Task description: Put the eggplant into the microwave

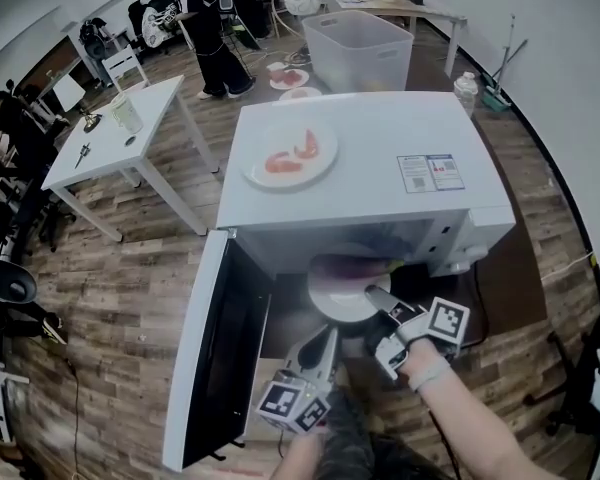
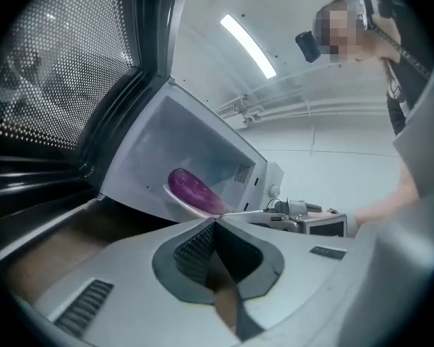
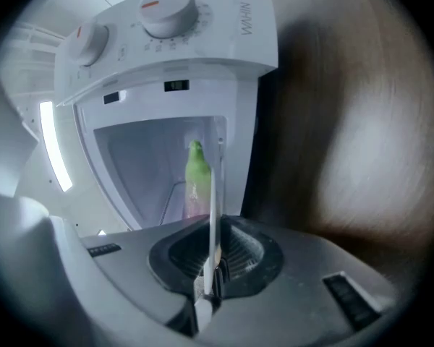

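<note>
Nearest the camera, the left gripper [image 1: 326, 340], grey with a marker cube, sits low in front of the oven opening. Its jaws are pressed together with nothing between them [image 2: 215, 223].

Just beyond and to its right, the right gripper [image 1: 375, 296] points into the opening. Its jaws are clamped on the rim of a round white plate [image 1: 332, 306], which the right gripper view shows edge-on as a thin white line between the pads [image 3: 213, 194].

The glossy purple eggplant [image 1: 345, 266] lies on this plate at the mouth of the cavity, its green stem end [image 3: 196, 168] toward the right-hand wall. The plate's near edge still projects past the opening.

The white box-shaped microwave [image 1: 370, 138] has its black-windowed door [image 1: 215, 353] swung fully open to the left. Two round white dials [image 3: 166, 9] sit on its control panel.

On the microwave's top rest a second white plate [image 1: 262, 176] carrying red food pieces [image 1: 305, 148] and a printed sticker [image 1: 430, 172].

Farther back stand a translucent plastic bin [image 1: 358, 48], a white rectangular table [image 1: 155, 103] and a person in dark clothing [image 1: 205, 28].
</note>
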